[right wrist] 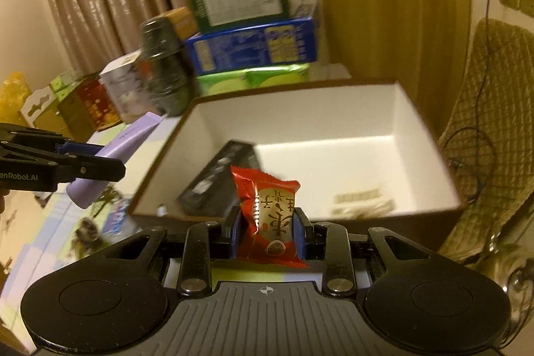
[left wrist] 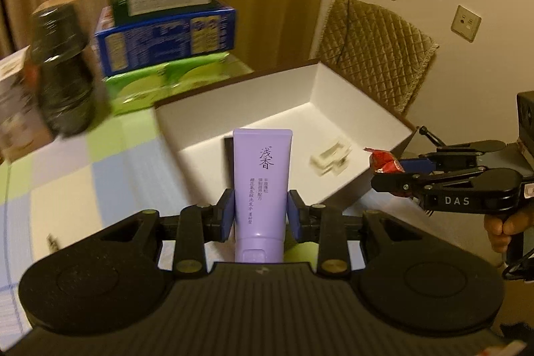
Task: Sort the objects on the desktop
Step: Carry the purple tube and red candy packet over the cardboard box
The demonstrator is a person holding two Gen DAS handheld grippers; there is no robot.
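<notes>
My left gripper is shut on a purple tube and holds it upright just in front of the white open box. It also shows in the right wrist view with the tube. My right gripper is shut on a red snack packet at the near rim of the box; it shows in the left wrist view with the packet. A black box and a white clip lie inside the box.
Stacked green and blue cartons and a dark jar stand behind and left of the box. A padded chair stands to the right. The checked tablecloth shows to the left.
</notes>
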